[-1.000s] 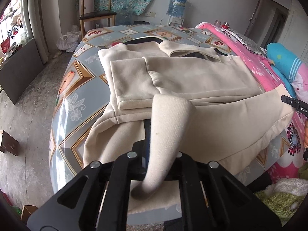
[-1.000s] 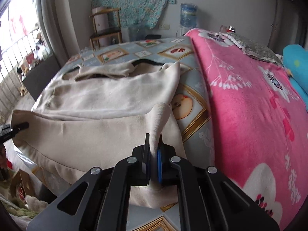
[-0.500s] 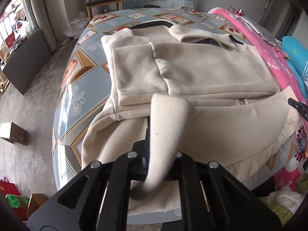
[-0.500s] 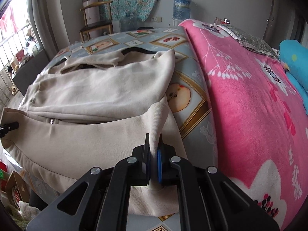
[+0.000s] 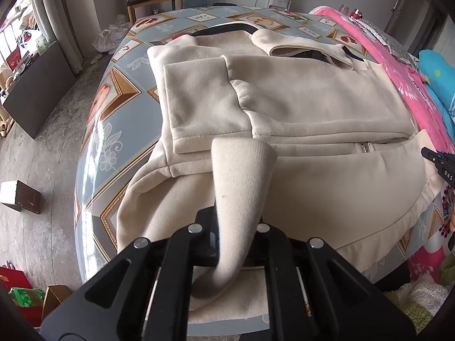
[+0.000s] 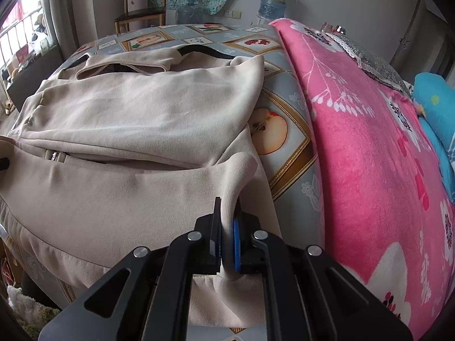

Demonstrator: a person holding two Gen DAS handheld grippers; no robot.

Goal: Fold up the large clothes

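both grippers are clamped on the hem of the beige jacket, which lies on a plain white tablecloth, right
Not quite. The left gripper and right gripper do clamp the beige jacket at its hem, but the left wrist view shows the tablecloth is blue-grey, patterned with gold-framed fruit pictures.

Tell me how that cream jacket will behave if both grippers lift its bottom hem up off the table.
Probably floppy: the cream jacket already droops in a soft loop where the left gripper pinches it. Likely heavyish, since the fabric looks thick and fleecy. The span towards the right gripper would probably sag, and the folded sleeve could slide.
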